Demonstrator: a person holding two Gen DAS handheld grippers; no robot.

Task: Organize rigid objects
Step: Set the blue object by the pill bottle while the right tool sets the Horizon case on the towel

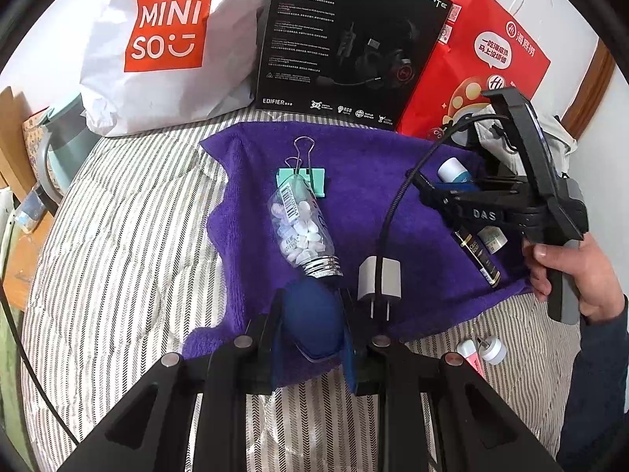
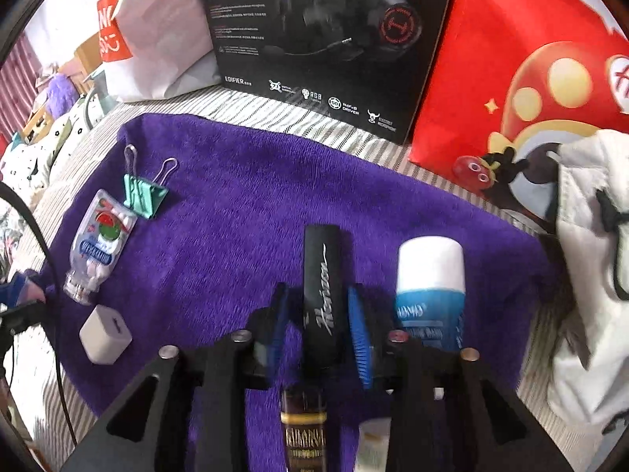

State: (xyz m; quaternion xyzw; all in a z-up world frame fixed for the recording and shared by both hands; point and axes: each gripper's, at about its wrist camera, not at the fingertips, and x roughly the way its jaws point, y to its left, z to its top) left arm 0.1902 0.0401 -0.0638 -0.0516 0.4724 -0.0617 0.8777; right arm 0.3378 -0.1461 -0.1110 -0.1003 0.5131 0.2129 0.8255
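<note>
A purple towel point(image 1: 255, 181) lies on the bed and carries the objects. My left gripper point(image 1: 310, 310) is shut on a dark blue egg-shaped object point(image 1: 310, 330) at the towel's near edge. Beyond it lie a clear bottle of white pills point(image 1: 302, 228), a mint binder clip point(image 1: 310, 181) and a white charger plug point(image 1: 379, 279). My right gripper point(image 2: 318, 310) stands open, its blue pads point(image 2: 359, 326) on either side of a black stick point(image 2: 322, 259) that lies on the towel. A blue and white bottle point(image 2: 430, 279) is beside it on the right. A brown tube with a gold band point(image 2: 304, 428) lies under the gripper.
A white Miniso bag point(image 1: 157, 39), a black headset box point(image 1: 346, 35) and a red paper bag point(image 1: 487, 63) stand along the far side. A white cloth bag point(image 2: 589, 275) lies at the right. A pink tube point(image 1: 471, 356) and a white cap point(image 1: 493, 348) rest on the striped sheet point(image 1: 118, 236).
</note>
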